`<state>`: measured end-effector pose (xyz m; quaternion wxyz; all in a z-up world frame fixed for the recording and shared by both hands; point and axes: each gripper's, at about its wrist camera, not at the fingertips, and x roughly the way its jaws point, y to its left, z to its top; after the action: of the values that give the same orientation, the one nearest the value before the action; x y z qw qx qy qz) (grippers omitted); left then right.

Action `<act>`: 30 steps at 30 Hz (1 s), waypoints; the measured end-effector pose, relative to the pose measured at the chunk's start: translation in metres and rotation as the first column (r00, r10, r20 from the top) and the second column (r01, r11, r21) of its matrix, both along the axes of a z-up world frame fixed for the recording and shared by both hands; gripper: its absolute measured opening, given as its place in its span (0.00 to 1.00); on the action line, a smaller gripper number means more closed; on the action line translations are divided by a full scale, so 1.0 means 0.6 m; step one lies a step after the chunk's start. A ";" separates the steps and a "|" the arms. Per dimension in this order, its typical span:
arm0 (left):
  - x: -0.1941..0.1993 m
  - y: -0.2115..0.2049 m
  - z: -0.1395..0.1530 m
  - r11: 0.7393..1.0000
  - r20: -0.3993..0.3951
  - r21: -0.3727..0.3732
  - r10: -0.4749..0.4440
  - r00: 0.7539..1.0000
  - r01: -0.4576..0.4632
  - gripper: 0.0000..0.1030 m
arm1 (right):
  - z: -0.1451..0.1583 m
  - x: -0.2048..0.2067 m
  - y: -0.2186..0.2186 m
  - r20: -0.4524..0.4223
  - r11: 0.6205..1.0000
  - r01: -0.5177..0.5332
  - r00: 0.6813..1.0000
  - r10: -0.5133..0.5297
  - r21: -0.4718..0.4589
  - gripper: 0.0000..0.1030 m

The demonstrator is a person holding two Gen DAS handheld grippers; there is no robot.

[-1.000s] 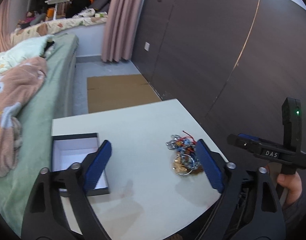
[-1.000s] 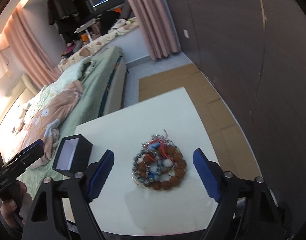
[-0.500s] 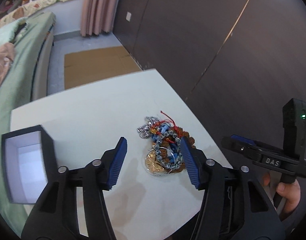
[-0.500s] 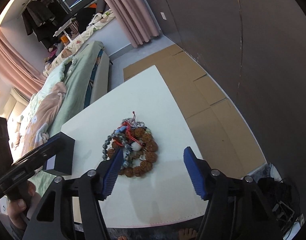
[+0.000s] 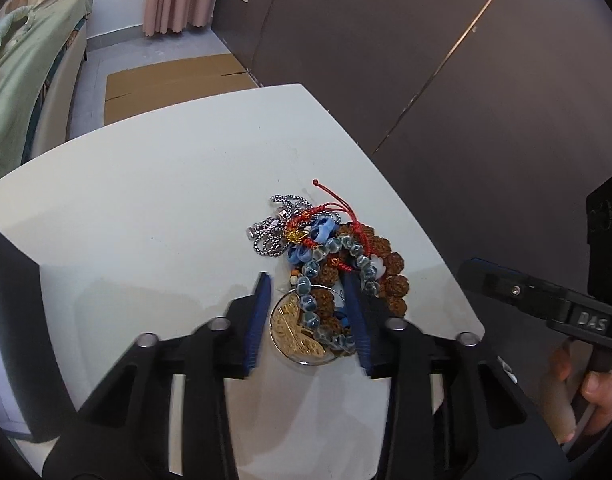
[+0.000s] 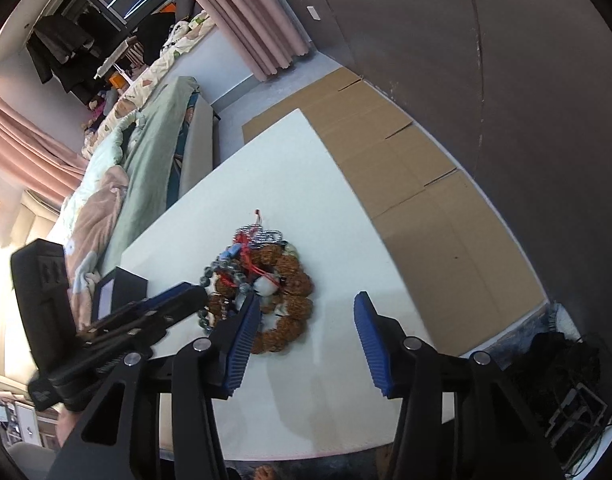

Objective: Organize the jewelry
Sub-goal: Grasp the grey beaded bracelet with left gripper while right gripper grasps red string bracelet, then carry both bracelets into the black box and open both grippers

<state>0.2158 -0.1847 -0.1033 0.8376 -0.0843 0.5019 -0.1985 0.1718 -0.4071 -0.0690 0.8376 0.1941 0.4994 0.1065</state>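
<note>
A tangled pile of jewelry point(image 5: 326, 264) lies on the white table point(image 5: 145, 208): silver chain, red cord, blue-grey beads, brown seed bracelet, and a gold disc in a clear round case point(image 5: 295, 336). My left gripper point(image 5: 308, 312) is low over the pile, its blue pads narrowed around the case and beads. I cannot tell whether they grip. My right gripper point(image 6: 306, 328) is open, beside the pile point(image 6: 265, 280), its left pad point(image 6: 241, 332) over the brown bracelet. An open black box point(image 6: 113, 292) with white lining stands to the left.
The table's right and near edges are close to the pile. A dark panelled wall point(image 5: 466, 80) runs along the right. Cardboard sheets point(image 6: 406, 160) lie on the floor beyond. A bed with green cover point(image 6: 145, 160) is on the left.
My left gripper has moved down and forward onto the jewelry pile and its jaws have narrowed around it. My right gripper has shifted right, still open.
</note>
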 end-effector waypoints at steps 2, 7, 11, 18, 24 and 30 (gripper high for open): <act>0.003 0.000 -0.004 1.000 -0.015 -0.022 -0.007 1.000 0.007 0.13 | -0.001 0.003 0.007 0.004 1.000 -0.004 1.000 0.004 0.009 0.46; -0.008 0.006 0.021 0.998 0.031 -0.053 -0.015 0.999 0.017 0.10 | -0.005 0.014 0.022 0.011 0.998 -0.019 1.000 0.018 0.058 0.43; -0.017 0.022 0.044 0.996 0.062 -0.090 -0.003 0.998 0.009 0.10 | -0.011 0.026 0.034 0.016 0.997 -0.020 1.000 0.019 0.075 0.38; -0.027 0.063 0.070 0.989 0.095 -0.148 0.023 0.995 -0.009 0.10 | -0.024 0.051 0.050 0.018 0.995 -0.022 1.000 0.020 0.096 0.32; -0.027 0.108 0.081 0.982 0.108 -0.184 0.066 0.992 -0.045 0.10 | -0.027 0.073 0.073 0.024 0.996 -0.021 1.000 0.019 0.088 0.28; -0.029 0.141 0.084 0.977 0.107 -0.197 0.099 0.989 -0.077 0.10 | -0.029 0.094 0.097 0.032 0.999 -0.022 0.999 0.021 0.033 0.28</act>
<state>0.1986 -0.0999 -0.0530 0.8612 -0.1755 0.4265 -0.2134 0.2283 -0.3490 -0.0867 0.8410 0.2008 0.4862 0.1267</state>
